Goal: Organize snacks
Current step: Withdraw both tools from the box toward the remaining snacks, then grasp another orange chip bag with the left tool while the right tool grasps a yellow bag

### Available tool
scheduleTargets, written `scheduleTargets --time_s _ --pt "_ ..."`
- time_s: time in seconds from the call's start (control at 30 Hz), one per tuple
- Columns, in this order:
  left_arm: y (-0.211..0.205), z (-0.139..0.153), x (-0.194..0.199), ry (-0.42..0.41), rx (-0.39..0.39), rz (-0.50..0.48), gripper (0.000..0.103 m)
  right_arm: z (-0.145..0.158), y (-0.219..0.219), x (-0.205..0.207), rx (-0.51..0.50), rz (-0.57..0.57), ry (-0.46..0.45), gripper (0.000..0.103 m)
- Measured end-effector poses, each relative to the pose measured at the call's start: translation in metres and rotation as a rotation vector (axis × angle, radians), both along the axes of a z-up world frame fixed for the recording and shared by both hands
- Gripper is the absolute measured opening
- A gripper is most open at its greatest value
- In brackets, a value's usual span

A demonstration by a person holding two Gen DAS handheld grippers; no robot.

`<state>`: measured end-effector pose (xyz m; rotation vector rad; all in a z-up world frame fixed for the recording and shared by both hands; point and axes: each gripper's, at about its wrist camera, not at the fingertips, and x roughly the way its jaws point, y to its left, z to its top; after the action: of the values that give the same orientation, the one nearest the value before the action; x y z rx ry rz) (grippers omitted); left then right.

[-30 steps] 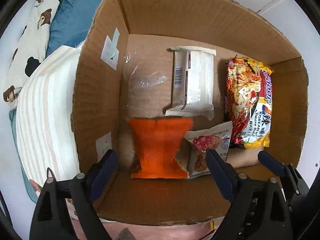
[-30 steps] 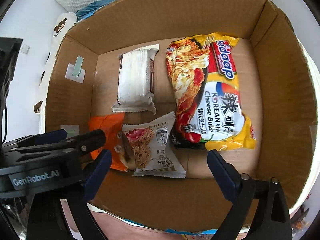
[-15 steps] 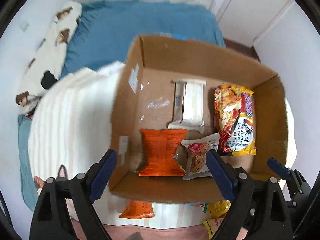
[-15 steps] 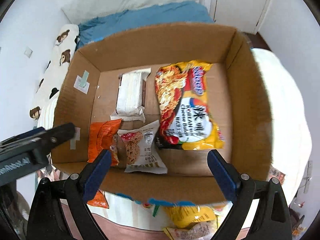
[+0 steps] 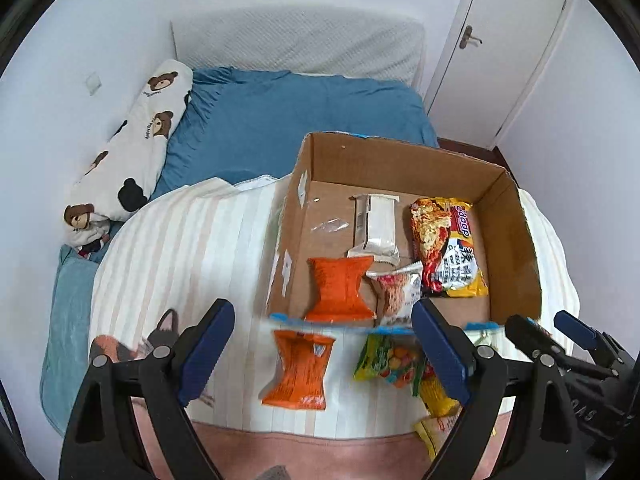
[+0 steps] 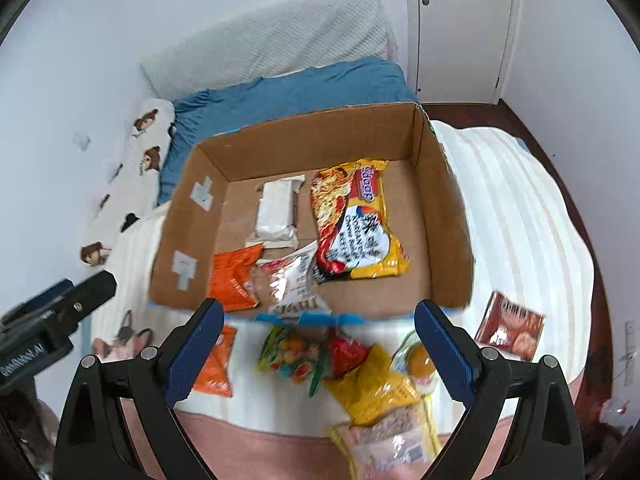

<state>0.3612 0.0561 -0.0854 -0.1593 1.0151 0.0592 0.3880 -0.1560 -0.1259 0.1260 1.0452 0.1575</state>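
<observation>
Left gripper [image 5: 324, 344] gapes empty — crumpled orange foil snack packet [image 5: 298, 368] lies directly between its fingers (long axis pointing boxward), nearer than right gripper [image 6: 316, 344], likewise open.

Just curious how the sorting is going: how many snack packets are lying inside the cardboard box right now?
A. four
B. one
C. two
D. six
A: inside the cardboard box lie a white packet, a yellow noodle packet, an orange packet and a clear-fronted snack packet; the other snacks lie outside it on the striped blanket.
</observation>
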Motion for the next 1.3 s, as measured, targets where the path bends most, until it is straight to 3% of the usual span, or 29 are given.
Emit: scheduleTargets --time_s 0.17,0.33,0.5,0.6,0.7,0.87,0.97,1.1,1.17,1.23,1.3 --pt "0.008 -0.010 -0.033 0.002 0.015 0.029 0.091 -0.006 -0.011 -0.029 0.084 -0.013 0.034 0.098" --pt "0.015 -0.054 -0.043 0.106 0.048 0.061 0.091 -0.047 -0.030 -0.046 0.098 -0.058 0.124 0.098" --pt "0.011 -0.118 -0.027 0.247 0.096 0.052 0.091 -0.112 -0.035 -0.036 -0.021 -0.038 0.256 0.098" --pt "0.008 -0.152 -0.014 0.326 0.077 0.052 0.091 -0.151 -0.053 -0.029 0.114 -0.144 0.385 0.098" --pt "0.005 -0.176 0.002 0.377 0.068 0.052 0.091 -0.175 -0.062 -0.023 0.195 -0.239 0.413 0.097" --pt "-0.004 -0.201 0.019 0.428 0.093 0.033 0.091 -0.200 -0.062 -0.013 0.205 -0.333 0.472 0.089" --pt "-0.010 -0.212 0.024 0.449 0.097 0.011 0.091 -0.204 -0.060 -0.012 0.178 -0.358 0.448 0.082" --pt "-0.017 -0.216 0.026 0.431 0.108 -0.017 0.091 -0.202 -0.052 -0.011 0.113 -0.287 0.420 0.073" --pt "-0.019 -0.215 0.022 0.411 0.105 -0.026 0.084 -0.200 -0.046 -0.013 0.083 -0.232 0.413 0.071" --pt "-0.022 -0.216 0.017 0.409 0.102 -0.033 0.069 -0.199 -0.038 -0.016 0.035 -0.156 0.403 0.069" --pt "-0.024 -0.216 0.009 0.413 0.092 -0.034 0.063 -0.199 -0.028 -0.020 -0.014 -0.082 0.401 0.069"
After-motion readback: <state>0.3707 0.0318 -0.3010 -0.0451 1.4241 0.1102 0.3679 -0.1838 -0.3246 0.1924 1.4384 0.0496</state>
